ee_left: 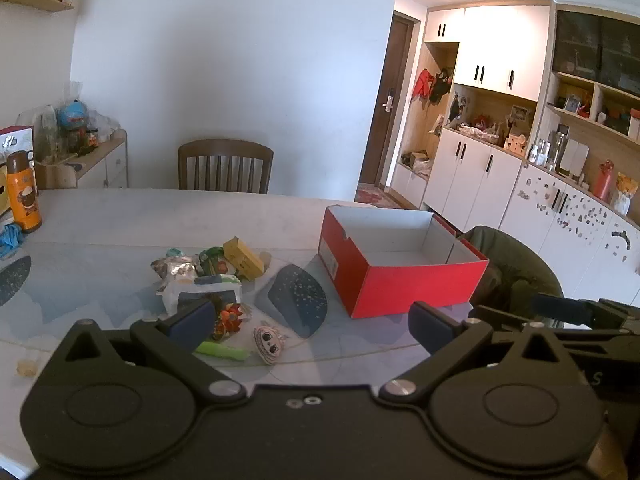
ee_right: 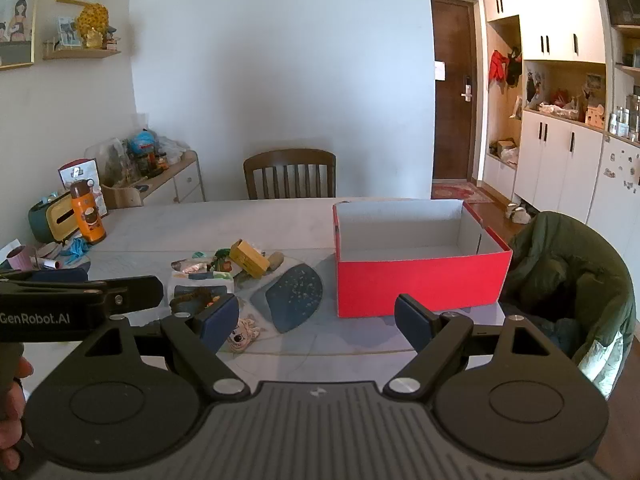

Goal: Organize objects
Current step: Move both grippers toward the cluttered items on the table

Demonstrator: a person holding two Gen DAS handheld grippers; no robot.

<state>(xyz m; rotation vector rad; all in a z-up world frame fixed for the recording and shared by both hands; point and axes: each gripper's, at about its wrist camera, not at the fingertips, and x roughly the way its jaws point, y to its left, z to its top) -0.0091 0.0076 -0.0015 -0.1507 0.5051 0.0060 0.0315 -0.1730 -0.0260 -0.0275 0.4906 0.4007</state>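
Because nothing is yet packed, the red shoebox (ee_right: 420,280) sits empty on the tabletop (ee_right: 240,220); the small-item pile (ee_left: 208,276) lies left of it, while both grippers (ee_left: 312,324) (ee_right: 316,320) hover with fingers spread wide, holding nothing.

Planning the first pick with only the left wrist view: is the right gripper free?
Observer: Yes. The right gripper is open and holds nothing. It points between the pile and the red box.
Operator: Is anything left of the orange bottle, outside my frame?
Observer: A pink cup stands further left and nearer than the bottle.
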